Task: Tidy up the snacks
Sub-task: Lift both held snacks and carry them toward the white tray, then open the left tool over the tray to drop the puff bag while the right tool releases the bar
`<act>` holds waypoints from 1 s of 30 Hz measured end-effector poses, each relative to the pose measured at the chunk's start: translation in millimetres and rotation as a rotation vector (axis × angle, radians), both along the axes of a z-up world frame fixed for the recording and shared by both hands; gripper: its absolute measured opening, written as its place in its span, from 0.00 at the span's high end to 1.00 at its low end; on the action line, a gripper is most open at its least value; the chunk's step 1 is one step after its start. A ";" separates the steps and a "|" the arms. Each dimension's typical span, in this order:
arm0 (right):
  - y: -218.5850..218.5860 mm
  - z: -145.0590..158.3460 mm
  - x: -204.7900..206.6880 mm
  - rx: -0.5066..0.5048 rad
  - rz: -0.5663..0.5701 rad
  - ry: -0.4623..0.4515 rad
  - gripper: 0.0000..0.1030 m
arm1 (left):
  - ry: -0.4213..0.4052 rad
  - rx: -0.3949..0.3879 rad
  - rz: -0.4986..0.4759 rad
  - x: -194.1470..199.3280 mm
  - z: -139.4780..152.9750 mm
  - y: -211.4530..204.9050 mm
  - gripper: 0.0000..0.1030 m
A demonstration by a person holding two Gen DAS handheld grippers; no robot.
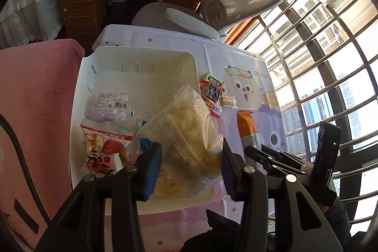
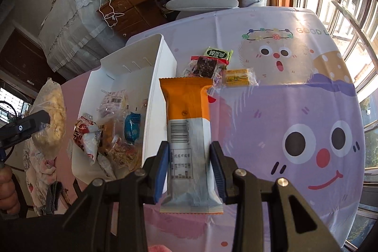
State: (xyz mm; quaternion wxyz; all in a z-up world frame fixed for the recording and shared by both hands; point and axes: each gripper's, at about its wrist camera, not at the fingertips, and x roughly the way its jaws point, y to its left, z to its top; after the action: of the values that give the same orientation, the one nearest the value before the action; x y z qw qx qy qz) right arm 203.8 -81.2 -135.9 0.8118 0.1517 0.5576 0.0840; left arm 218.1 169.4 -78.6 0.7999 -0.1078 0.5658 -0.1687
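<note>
Over the white bin (image 1: 82, 96), centre of my left wrist view, my left gripper (image 1: 191, 164) pinches a clear bag of pale snack pieces (image 1: 186, 124) between its blue pads. Bin holds an apple-print packet (image 1: 104, 148) and other wrappers. Centre of the right wrist view: my right gripper (image 2: 190, 169) is clamped on an orange-and-white bar packet (image 2: 186, 124), just right of the bin wall. Upper centre, on the cartoon tablecloth (image 2: 295, 115), lie a green-topped dark snack (image 2: 208, 63) and a small yellow packet (image 2: 237, 77).
</note>
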 end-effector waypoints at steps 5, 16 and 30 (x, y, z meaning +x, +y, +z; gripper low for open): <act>34.8 11.3 -7.0 0.023 -0.032 -0.038 0.65 | -0.049 -0.022 -0.040 6.6 1.6 25.2 0.57; 96.5 27.3 -18.6 0.031 -0.026 -0.099 0.65 | -0.123 -0.042 -0.069 20.1 0.1 69.3 0.57; 99.2 12.5 -22.4 0.041 -0.074 -0.032 0.57 | -0.082 -0.020 -0.061 17.2 -11.3 70.9 0.28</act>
State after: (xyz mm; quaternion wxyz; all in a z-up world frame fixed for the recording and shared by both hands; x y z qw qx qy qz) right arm 181.4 18.0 -123.4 0.8199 0.1872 0.5368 0.0677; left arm 235.4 240.3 -89.9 0.8157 -0.0916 0.5339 -0.2027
